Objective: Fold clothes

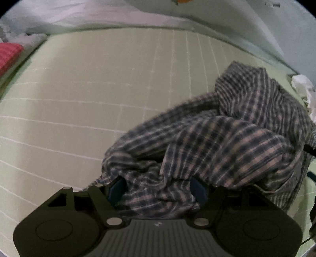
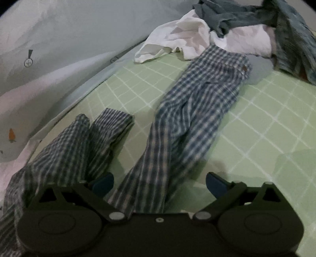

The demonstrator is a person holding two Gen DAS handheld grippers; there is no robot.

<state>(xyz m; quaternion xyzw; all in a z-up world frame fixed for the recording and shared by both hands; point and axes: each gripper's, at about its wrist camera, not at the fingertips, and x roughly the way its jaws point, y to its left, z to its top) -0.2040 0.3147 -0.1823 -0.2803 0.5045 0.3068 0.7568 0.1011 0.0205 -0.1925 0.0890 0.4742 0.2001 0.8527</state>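
- Green sheet (image 1: 98, 89), white grid lines, covers the bed surface.
- Pale grey bedding (image 2: 69, 39), rumpled, along the sheet's far edge; small carrot print (image 2: 11, 135) on it.
- Red textured item (image 1: 8, 55), at the sheet's left edge, partly cut off.

free: green sheet (image 1: 79, 98) left | blocked: plaid shirt (image 1: 227, 138) right

A crumpled plaid shirt (image 1: 227, 138) lies heaped on the green grid-lined bed sheet (image 1: 88, 94), and its near edge drapes between the 2 blue pads (image 1: 198, 189) of the left tool (image 1: 158, 190), whose jaws stand apart with cloth bunched between them. Beyond the shirt lies a white cloth (image 1: 304, 89). Far across the sheet from the shirt sits a red fabric (image 1: 8, 55), with pale bedding (image 1: 98, 17) behind.
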